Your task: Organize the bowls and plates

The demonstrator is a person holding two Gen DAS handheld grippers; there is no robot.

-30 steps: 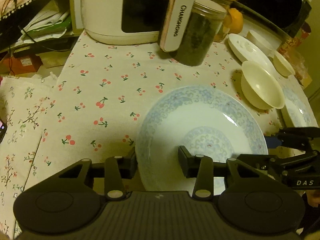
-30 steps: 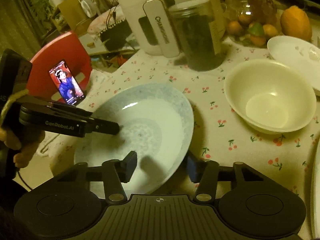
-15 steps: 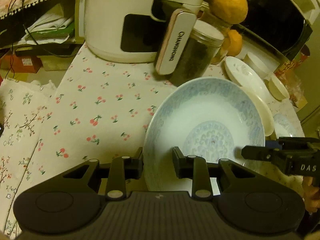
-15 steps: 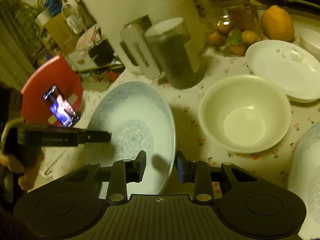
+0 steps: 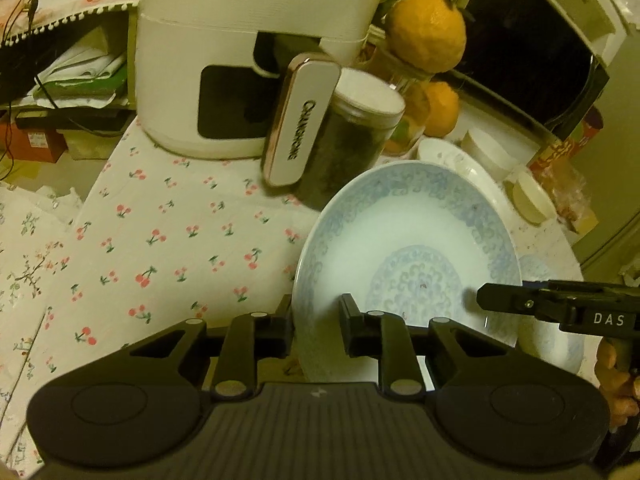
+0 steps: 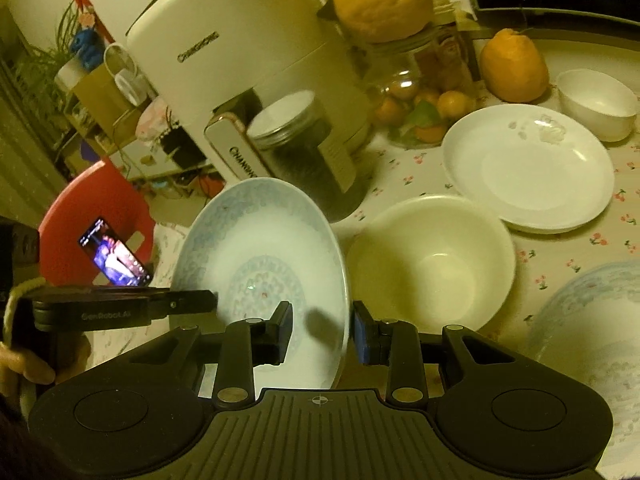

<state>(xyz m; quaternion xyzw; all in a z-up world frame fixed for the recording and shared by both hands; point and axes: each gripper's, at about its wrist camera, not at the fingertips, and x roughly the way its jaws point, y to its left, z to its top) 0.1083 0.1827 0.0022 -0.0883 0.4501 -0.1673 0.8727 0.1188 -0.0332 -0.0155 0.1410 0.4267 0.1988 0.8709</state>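
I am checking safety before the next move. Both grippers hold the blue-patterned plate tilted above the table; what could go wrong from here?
1. The left gripper, its jaws closing, and the right gripper pinch only the blue-patterned plate's thin rim; it might slip and break.
2. The cream bowl sits close beside the plate and could be knocked.
3. The dark jar stands just behind the plate and may be bumped.

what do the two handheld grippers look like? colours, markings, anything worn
Both are matte black plastic: ribbed top plate, two round domes, linkage arms with pale pivot pins. The left gripper has black pads and white "GenRobot.AI" lettering on its side. The right gripper has blue pads and "DAS" lettering. No sleeves or gloves visible.
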